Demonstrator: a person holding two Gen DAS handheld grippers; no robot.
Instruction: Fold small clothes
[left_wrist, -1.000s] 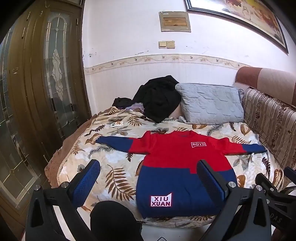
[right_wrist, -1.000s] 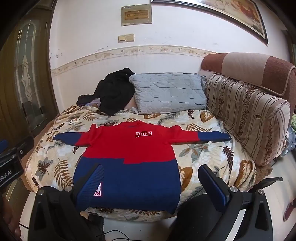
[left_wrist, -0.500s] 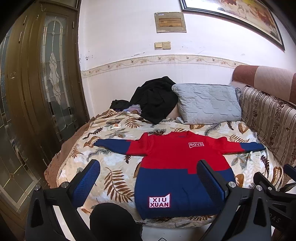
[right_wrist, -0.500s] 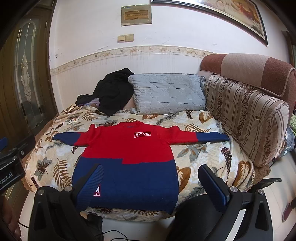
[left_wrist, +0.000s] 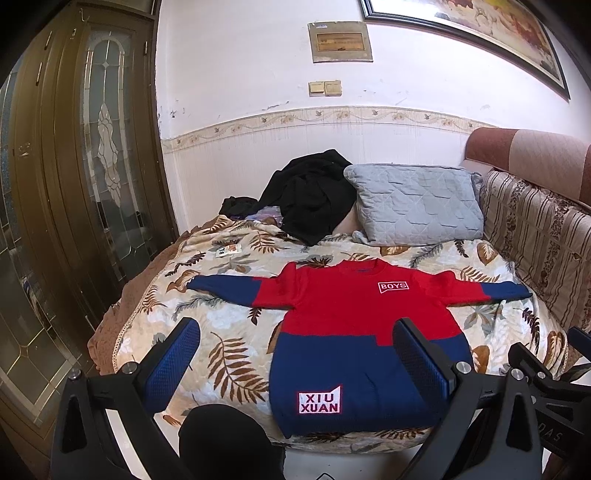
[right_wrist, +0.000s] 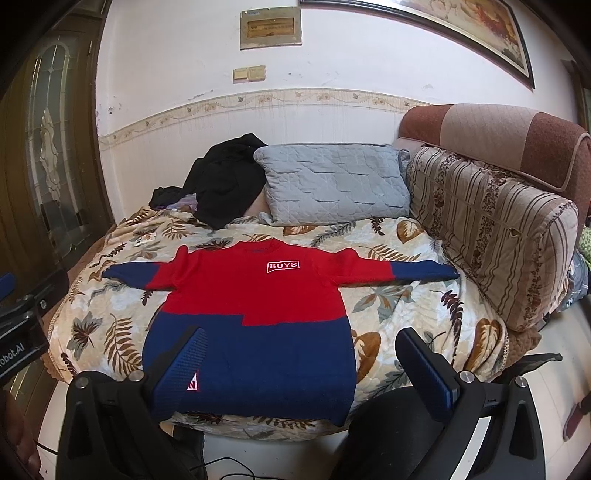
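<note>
A small red and navy sweater (left_wrist: 354, 325) (right_wrist: 255, 314) lies flat, front up, on the leaf-print bedspread, both sleeves spread out sideways. It carries a white BOYS patch on the chest and a XIU XUAN patch near the hem. My left gripper (left_wrist: 295, 343) hovers open in front of the bed's near edge, over the sweater's left hem side. My right gripper (right_wrist: 303, 350) is open too, held before the hem, its left finger hiding part of the hem patch. Neither touches the cloth.
A grey quilted pillow (left_wrist: 413, 203) and a heap of black clothing (left_wrist: 310, 195) lie at the back of the bed. A striped bolster (right_wrist: 491, 229) lines the right side. A wooden glazed door (left_wrist: 85, 177) stands at the left. The other gripper's body (left_wrist: 546, 373) shows at lower right.
Both grippers have drifted slightly left, and the sweater sits a little higher in both views. The sweater has not moved and both grippers stay open.
</note>
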